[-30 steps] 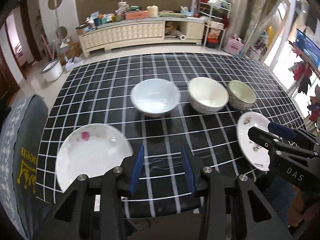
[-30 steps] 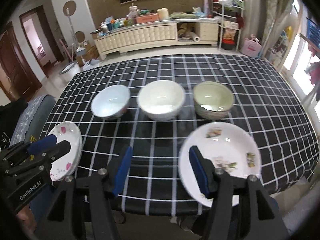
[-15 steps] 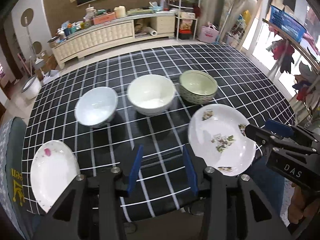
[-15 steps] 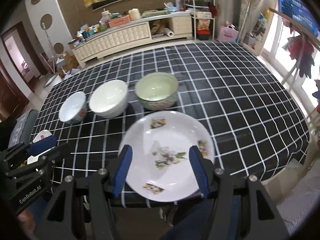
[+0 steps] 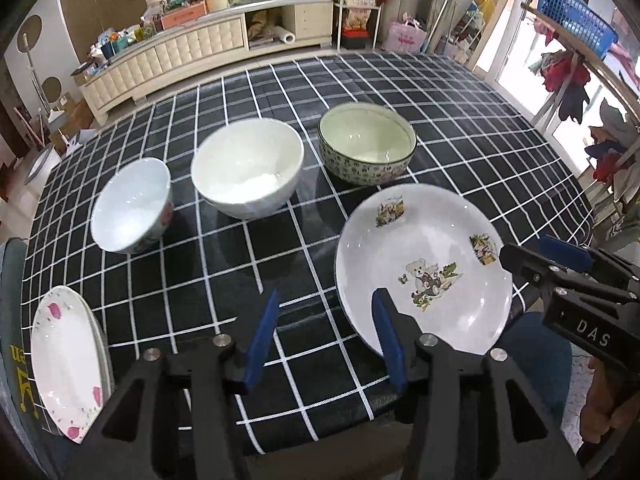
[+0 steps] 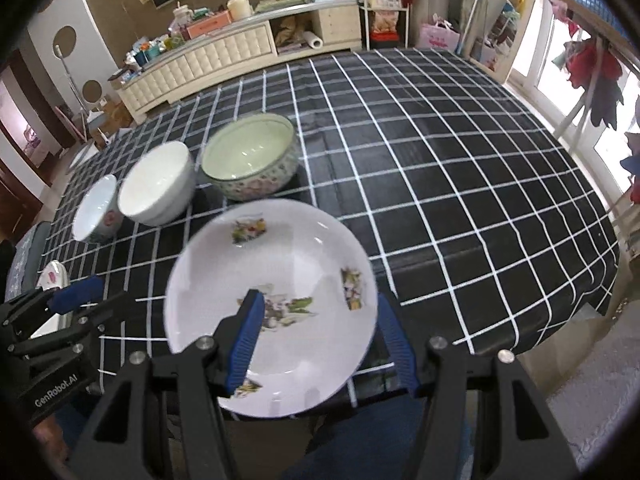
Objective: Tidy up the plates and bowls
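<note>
Across the middle of both views runs a table covered by a black cloth with a white grid (image 5: pixel 460 128), and on it stand 3 bowls in a row. From the left wrist view these are a small white bowl with a pink flower on its side (image 5: pixel 132 205) at centre left, a larger plain white ceramic bowl (image 5: pixel 247 168) beside it, and a pale green bowl with a dark patterned outside (image 5: pixel 367 143) at upper centre. All 3 sit upright and near one another, not stacked.

Lower right of that row lies a round white plate printed with a bear and small pictures (image 5: pixel 424 276), near the table's front edge. At the lower left corner of the left wrist view, a white plate with pink petal marks (image 5: pixel 66 364) sits at the table's near left edge, with what looks like another rim under it.

At the bottom centre of the left wrist view, the left gripper (image 5: pixel 326 338) has its blue-padded jaws opening, with only bare cloth between them; its right finger overlaps the bear plate's near-left rim in the picture, though I cannot tell whether it touches.

At the bottom of the right wrist view, the right gripper (image 6: pixel 320 340) holds its jaws well apart over the bear plate's near half. One blue pad (image 6: pixel 246 340) shows above the plate's centre, the other just past its right rim, neither pressing on it.
</note>
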